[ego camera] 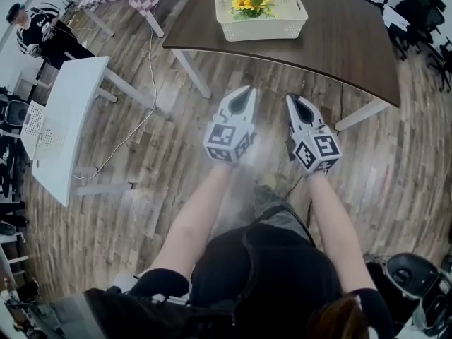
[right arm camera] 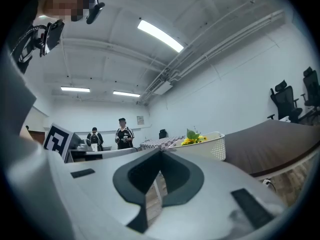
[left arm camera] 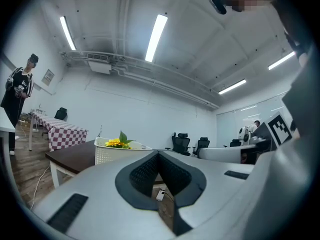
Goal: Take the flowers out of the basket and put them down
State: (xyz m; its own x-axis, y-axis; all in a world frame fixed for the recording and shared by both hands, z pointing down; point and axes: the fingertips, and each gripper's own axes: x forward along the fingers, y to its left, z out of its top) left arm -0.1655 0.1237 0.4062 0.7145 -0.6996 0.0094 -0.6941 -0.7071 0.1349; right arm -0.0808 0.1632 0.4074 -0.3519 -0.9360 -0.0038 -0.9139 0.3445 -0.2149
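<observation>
the wooden floor (ego camera: 141, 154) takes up most of the room in front of the person, and the dark table (ego camera: 332, 41) stands across it, well ahead of both hands. on that table, near its left end, sits the white basket (ego camera: 244, 28), its long side running across the person's path, roughly along the table's near edge. the flowers (ego camera: 252, 2) are still inside it, yellow heads with a green leaf, lying toward the far wall of the basket about midway along its length.

both tools are held low over the floor, pointing level at the table and well apart from it. the left gripper (ego camera: 247, 90) has its jaws pressed together on nothing, and so does the right gripper (ego camera: 291, 99). the two tips toe in a little toward each other, so the flowers show left of the left gripper's nose in its own view and right of the right gripper's nose in its view. i'd judge the basket lies nearly straight ahead between them, a touch more in line with the left one. either would have to open and come in over the near rim.
</observation>
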